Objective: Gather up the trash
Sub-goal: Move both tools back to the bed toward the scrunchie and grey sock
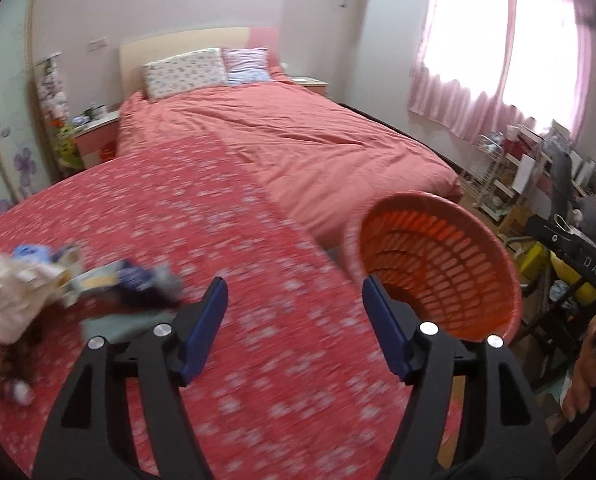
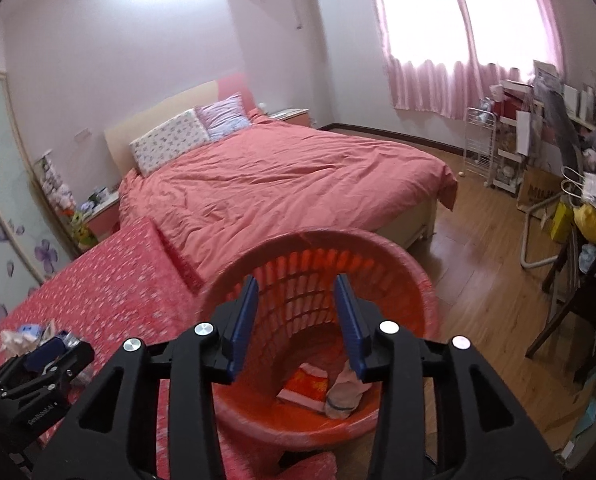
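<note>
One orange basket [image 2: 318, 312] stands beside the red flowered cloth [image 1: 217, 240]; two pieces of trash [image 2: 326, 390] lie in its bottom, below the right gripper [image 2: 295, 320], whose jaws stand apart and empty. One trash pile [image 1: 57, 284] lies left of the left gripper [image 1: 295, 328], also apart and empty.

Pink-covered bed [image 2: 289, 176] against white wall, wooden floor [image 2: 482, 280], bright pink-curtained window [image 2: 470, 44].
</note>
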The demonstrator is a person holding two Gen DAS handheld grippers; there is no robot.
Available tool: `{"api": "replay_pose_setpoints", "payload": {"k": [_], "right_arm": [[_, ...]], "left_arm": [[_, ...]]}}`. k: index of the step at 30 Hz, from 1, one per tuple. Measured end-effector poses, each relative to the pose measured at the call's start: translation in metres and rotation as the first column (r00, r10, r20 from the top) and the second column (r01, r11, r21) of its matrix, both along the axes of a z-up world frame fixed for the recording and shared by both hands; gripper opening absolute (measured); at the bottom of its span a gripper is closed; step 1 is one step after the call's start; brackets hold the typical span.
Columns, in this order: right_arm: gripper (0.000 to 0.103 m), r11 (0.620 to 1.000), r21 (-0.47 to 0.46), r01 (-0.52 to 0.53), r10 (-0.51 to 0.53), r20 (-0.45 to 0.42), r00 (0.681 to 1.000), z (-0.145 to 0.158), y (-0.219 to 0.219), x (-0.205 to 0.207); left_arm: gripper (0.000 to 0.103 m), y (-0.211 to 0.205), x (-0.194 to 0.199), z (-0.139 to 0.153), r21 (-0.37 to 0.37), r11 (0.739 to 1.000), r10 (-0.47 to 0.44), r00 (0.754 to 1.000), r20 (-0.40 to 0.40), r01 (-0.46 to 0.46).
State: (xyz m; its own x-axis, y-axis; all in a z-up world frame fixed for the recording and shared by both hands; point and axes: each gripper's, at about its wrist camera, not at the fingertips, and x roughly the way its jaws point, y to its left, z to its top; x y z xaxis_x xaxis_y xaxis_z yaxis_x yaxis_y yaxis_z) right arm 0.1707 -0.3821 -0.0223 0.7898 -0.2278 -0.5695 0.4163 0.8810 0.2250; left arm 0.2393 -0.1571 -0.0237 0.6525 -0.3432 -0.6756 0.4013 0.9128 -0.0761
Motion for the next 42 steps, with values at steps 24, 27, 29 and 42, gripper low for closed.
{"api": "replay_pose_setpoints", "payload": {"k": [24,27,29,42], "right_arm": [[0.040,0.898,-0.029,-0.440,0.436,-0.087,0.896,-0.019,0.203,0.050],[0.040,0.877,-0.028,-0.479,0.475,-0.098,0.875,-0.023,0.227,0.056],[0.040,0.862,-0.033,-0.507,0.501,-0.111,0.859,-0.027,0.241,0.061],[0.050,0.849,-0.024,-0.528,0.507,-0.245,0.826,-0.055,0.270,0.094]], "left_arm": [[0.073,0.244,-0.053,0.009,0.025,0.901,0.430,0.899,0.085,-0.433],[0.073,0.268,-0.053,0.008,0.012,0.882,0.470,0.880,0.073,-0.472],[0.073,0.284,-0.054,0.006,0.005,0.870,0.492,0.868,0.059,-0.493],[0.073,0.318,-0.047,-0.013,-0.025,0.847,0.532,0.847,0.000,-0.532]]}}
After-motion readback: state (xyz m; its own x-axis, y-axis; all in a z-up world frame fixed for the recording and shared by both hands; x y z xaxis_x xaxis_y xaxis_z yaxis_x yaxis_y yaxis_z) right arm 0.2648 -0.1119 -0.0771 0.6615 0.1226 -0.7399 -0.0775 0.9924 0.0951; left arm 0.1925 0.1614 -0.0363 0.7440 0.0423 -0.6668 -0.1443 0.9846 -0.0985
